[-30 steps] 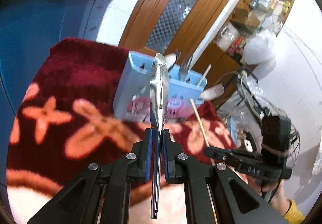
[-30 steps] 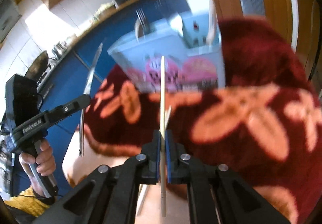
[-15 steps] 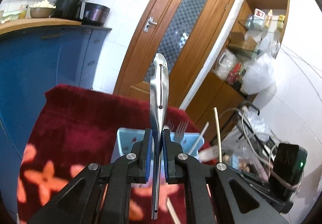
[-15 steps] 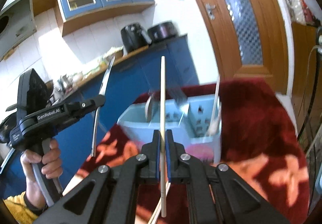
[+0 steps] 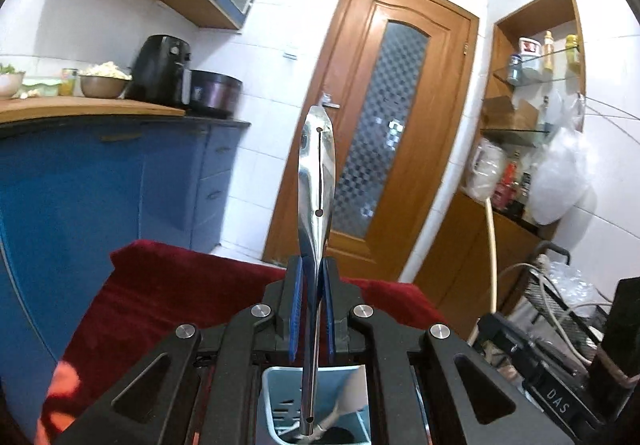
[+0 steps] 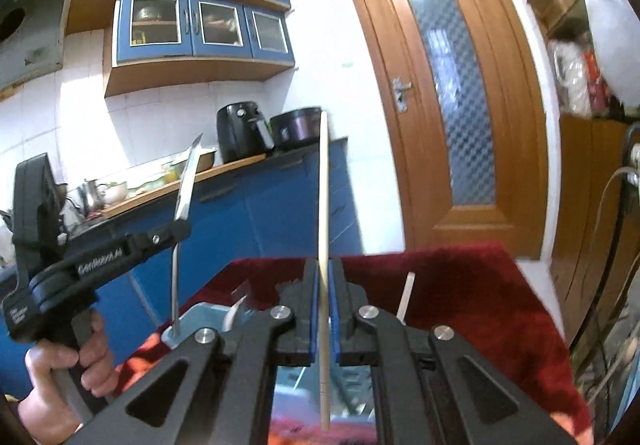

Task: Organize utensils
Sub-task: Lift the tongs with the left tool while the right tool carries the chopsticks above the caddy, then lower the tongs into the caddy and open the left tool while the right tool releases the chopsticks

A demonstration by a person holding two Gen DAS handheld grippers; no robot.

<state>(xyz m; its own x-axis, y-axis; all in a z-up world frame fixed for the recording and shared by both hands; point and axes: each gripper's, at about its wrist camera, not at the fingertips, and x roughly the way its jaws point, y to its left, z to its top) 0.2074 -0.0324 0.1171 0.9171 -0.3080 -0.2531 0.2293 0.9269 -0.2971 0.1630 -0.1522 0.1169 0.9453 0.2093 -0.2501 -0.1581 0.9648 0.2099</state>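
Observation:
My left gripper (image 5: 312,273) is shut on a steel knife (image 5: 316,173), which stands upright with its blade up. The knife's handle end hangs just over the light blue utensil caddy (image 5: 276,381) below the fingers. My right gripper (image 6: 324,277) is shut on a pale wooden chopstick (image 6: 324,185), also upright, with its lower end over the caddy (image 6: 192,315). The right wrist view shows the left gripper (image 6: 178,229) held by a hand (image 6: 80,369), the knife (image 6: 186,185) reaching down to the caddy's corner. A white utensil handle (image 6: 406,297) sticks up from the caddy.
The caddy stands on a dark red cloth (image 5: 180,285) with orange flowers. Blue cabinets (image 5: 80,185) and a counter with an air fryer (image 5: 162,69) lie to the left. A wooden door (image 5: 380,145) is behind, with shelves and a wire rack (image 5: 560,305) at the right.
Both grippers have risen and tipped up toward level, still shut on the knife and the chopstick. The caddy has slid from the middle of each view to under the fingers.

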